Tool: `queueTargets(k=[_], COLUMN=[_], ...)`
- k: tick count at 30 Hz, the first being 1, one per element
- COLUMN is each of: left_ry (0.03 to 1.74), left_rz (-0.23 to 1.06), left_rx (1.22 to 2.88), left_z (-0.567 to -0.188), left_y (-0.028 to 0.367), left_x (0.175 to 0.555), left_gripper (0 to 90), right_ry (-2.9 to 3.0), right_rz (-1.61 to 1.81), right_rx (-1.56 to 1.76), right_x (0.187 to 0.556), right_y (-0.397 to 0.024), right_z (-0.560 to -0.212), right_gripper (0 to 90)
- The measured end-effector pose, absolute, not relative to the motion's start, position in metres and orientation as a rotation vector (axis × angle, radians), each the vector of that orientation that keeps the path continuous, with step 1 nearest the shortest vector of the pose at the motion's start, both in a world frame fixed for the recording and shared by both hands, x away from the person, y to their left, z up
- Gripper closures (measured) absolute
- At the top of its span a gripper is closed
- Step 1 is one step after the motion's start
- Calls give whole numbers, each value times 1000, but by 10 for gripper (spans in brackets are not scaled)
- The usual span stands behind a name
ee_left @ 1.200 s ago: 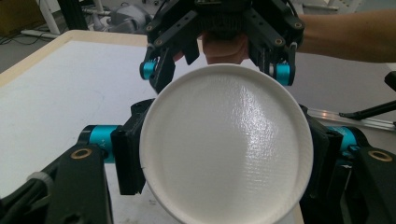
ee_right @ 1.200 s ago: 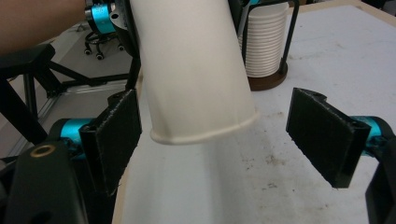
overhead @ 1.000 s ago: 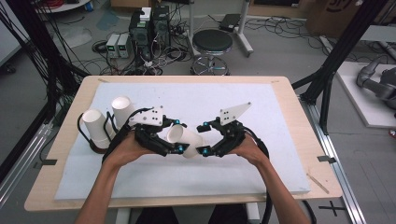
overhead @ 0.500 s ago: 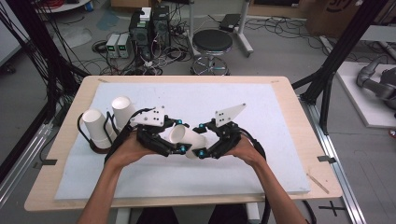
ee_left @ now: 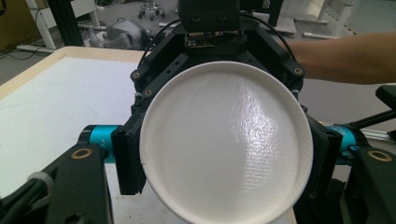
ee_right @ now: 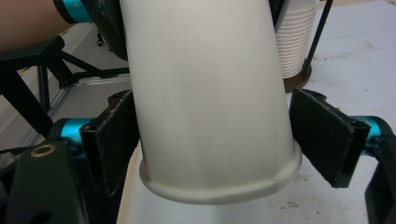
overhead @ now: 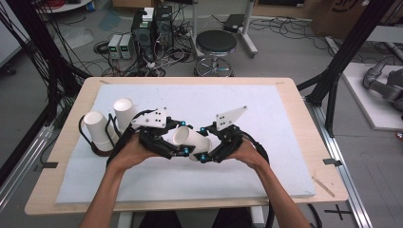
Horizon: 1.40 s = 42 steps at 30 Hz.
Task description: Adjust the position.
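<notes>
A smooth white paper cup (overhead: 191, 141) with a slightly glossy base; matt black jaws.

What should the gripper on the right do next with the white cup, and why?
Probably close the right gripper the rest of the way, gently. Its jaws have just been closing around the paper cup near its rim, but one pad shows a gap to the cup wall. The left gripper is shut on the cup's base end, so the cup looks steady enough for a second grip.
</notes>
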<state>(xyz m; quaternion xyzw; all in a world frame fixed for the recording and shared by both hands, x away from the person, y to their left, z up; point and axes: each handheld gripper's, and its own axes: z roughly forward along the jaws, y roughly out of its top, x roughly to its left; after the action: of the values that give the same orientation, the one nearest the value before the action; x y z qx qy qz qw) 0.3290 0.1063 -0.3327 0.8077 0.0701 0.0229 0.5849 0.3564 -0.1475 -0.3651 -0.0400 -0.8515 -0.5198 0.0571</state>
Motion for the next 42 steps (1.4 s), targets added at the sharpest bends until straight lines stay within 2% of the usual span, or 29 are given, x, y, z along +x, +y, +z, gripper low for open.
queueTargets(k=[7, 25, 27, 30, 35, 42], left_ry=[156, 178, 178, 171, 181, 189], left_rz=[37, 22, 23, 20, 23, 23], left_rx=[1879, 1877, 1879, 1880, 1875, 1867], left_z=[-333, -339, -339, -339, -339, -338], left_y=[107, 109, 109, 108, 111, 118], left_x=[330, 332, 332, 332, 332, 331], left_gripper=[342, 310, 278, 278, 151, 93], right_ry=[-2602, -2605, -2601, -2599, -2596, -2597], right_rz=[-1558, -1539, -1548, -1552, -1553, -1561], right_rx=[-90, -68, -68, -69, -74, -77], right_x=[355, 355, 354, 355, 354, 355], right_y=[-148, -149, -150, -151, -151, -152], right_z=[-364, -364, -363, -363, -363, -362], right_gripper=[271, 316, 329, 329, 329, 328])
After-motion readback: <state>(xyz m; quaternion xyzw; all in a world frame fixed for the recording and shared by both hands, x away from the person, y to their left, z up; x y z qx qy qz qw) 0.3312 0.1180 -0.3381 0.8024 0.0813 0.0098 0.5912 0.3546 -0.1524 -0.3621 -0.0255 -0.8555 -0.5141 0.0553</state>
